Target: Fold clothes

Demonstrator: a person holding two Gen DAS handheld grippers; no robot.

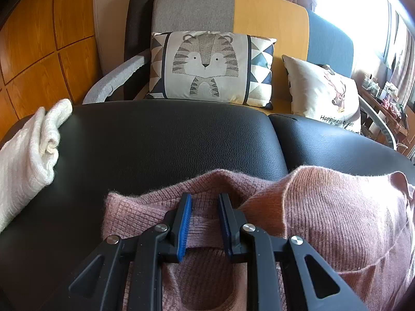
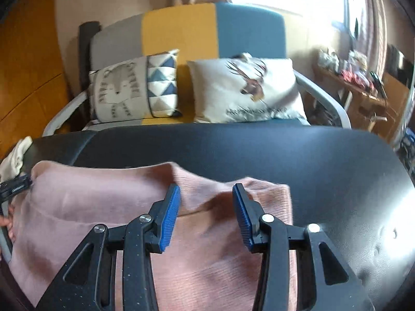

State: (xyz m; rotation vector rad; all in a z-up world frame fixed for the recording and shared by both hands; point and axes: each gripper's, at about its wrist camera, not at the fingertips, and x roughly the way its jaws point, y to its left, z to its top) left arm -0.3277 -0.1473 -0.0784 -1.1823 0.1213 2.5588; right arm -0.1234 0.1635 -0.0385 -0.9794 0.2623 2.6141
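Note:
A pink knitted sweater (image 1: 324, 212) lies rumpled on a black leather seat (image 1: 166, 140). My left gripper (image 1: 205, 202) is over the sweater's near left part, jaws a little apart with a fold of pink knit between the blue pads; I cannot tell whether it grips. In the right wrist view the sweater (image 2: 103, 197) spreads under my right gripper (image 2: 206, 191), which is open above its far edge. The left gripper's tip (image 2: 15, 186) shows at the far left of that view.
A folded white knit garment (image 1: 28, 153) lies on the seat's left end and shows in the right wrist view (image 2: 15, 155). Behind stands a grey, yellow and blue sofa (image 1: 269, 13) with a tiger cushion (image 1: 207, 67) and a deer cushion (image 1: 324, 96). A cluttered wooden table (image 2: 363, 88) is at right.

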